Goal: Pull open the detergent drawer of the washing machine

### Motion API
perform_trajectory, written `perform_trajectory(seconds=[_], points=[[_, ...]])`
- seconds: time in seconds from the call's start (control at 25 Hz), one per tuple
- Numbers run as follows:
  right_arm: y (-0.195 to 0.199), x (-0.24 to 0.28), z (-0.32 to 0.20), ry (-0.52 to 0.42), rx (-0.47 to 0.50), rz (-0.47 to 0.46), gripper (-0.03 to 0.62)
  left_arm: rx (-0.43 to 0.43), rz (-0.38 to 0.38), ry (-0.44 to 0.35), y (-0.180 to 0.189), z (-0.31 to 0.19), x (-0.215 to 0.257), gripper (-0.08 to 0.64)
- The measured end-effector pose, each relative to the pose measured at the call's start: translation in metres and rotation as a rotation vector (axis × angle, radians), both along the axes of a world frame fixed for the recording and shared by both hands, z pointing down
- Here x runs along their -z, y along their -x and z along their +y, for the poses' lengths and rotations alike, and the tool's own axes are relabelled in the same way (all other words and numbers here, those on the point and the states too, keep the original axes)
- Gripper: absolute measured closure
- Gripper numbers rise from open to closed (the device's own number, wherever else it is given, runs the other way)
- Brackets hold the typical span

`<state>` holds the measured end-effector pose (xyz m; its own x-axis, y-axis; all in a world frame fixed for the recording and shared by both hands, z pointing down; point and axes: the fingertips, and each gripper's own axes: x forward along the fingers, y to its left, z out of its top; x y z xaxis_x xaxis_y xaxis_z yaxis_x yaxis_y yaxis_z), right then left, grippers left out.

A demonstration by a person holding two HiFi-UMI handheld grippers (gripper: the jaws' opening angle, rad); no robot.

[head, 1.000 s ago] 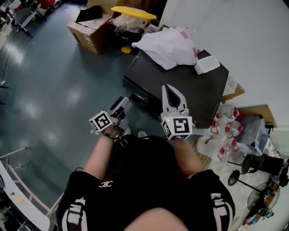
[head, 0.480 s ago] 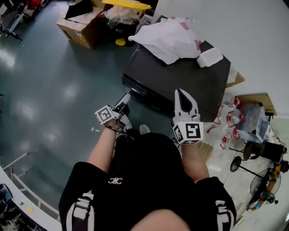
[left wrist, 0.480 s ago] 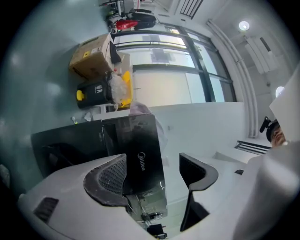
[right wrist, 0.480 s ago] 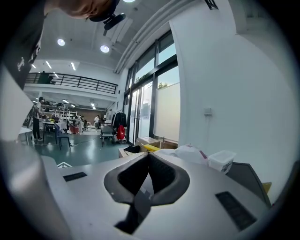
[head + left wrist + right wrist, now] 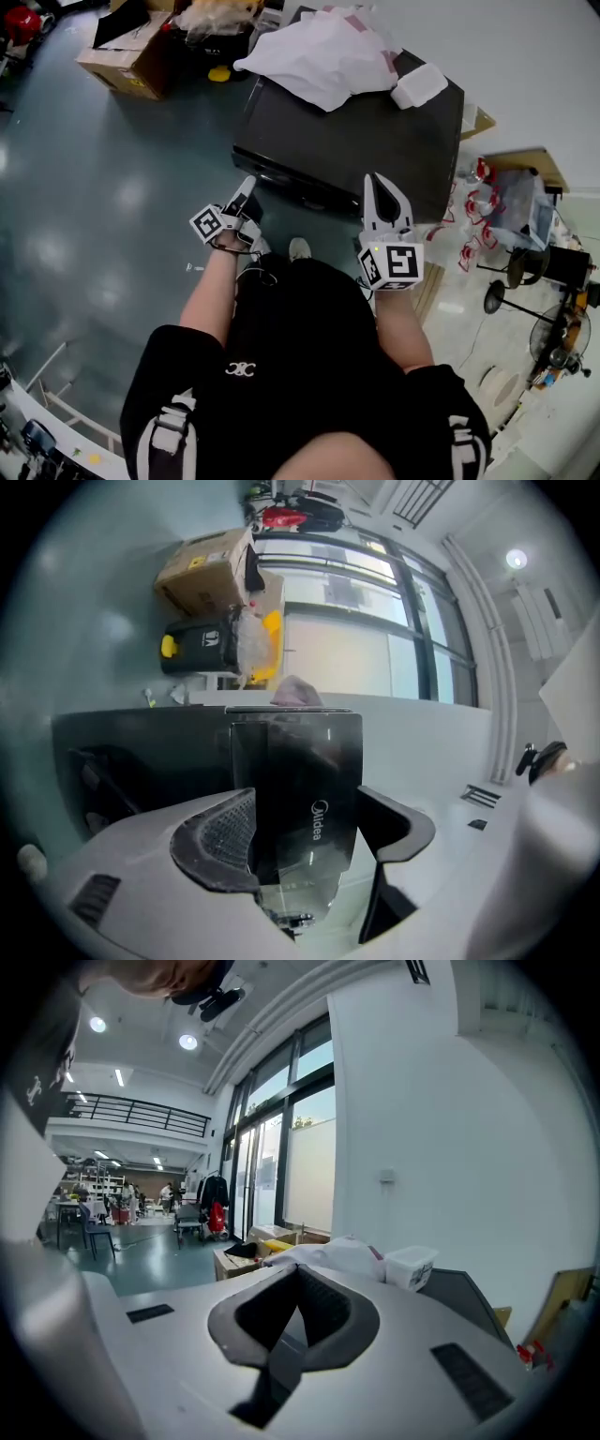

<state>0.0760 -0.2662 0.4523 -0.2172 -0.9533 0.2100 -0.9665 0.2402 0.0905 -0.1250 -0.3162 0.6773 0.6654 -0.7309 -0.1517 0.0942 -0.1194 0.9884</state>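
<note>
Seen from above, a person stands at the front of a dark washing machine that has a white plastic bag and a small white tub on its lid.

Since the frame half a second earlier, the left gripper has moved forward from just in front of the machine to its upper front left corner. Its own view shows the jaws spread, with the glossy dark face of the detergent drawer standing between them. The pads sit close to the drawer's two side edges. That wide-angle view does not settle whether they are already pressing on it, and the drawer probably still sits in its slot. This looks like the end of the reach, so the grip and the pull are likely still to come.

The right gripper has hardly moved against the machine. It hovers over the front right of the lid with its jaws pressed together on nothing. The head has also leaned in, so the machine sits nearer the middle of the picture than before.
</note>
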Motion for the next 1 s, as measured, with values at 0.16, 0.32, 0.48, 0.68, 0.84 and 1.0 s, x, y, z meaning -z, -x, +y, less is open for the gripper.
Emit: perform_trajectory(seconds=[0.16, 0.32, 0.48, 0.68, 0.84, 1.0], points=[[-0.006, -0.003, 0.000, 0.012, -0.032, 0.015, 0.591, -0.007, 0.040, -0.007, -0.007, -0.010, -0.006, 0.227], [-0.013, -0.009, 0.003, 0.032, -0.050, 0.025, 0.591, -0.014, 0.061, -0.038, -0.016, -0.017, -0.006, 0.229], [-0.016, -0.016, 0.006, 0.060, -0.055, 0.039, 0.591, -0.012, 0.105, -0.072, -0.017, -0.017, -0.002, 0.263], [-0.009, -0.026, 0.002, 0.081, -0.029, 0.048, 0.591, 0.018, 0.148, -0.099, -0.018, -0.021, -0.004, 0.288], [-0.006, -0.021, -0.001, 0.075, -0.008, 0.067, 0.591, 0.069, 0.180, -0.088, -0.016, -0.019, -0.006, 0.306], [-0.011, -0.017, 0.000, 0.068, 0.013, 0.071, 0.591, 0.091, 0.188, -0.087, -0.015, -0.015, -0.006, 0.334]])
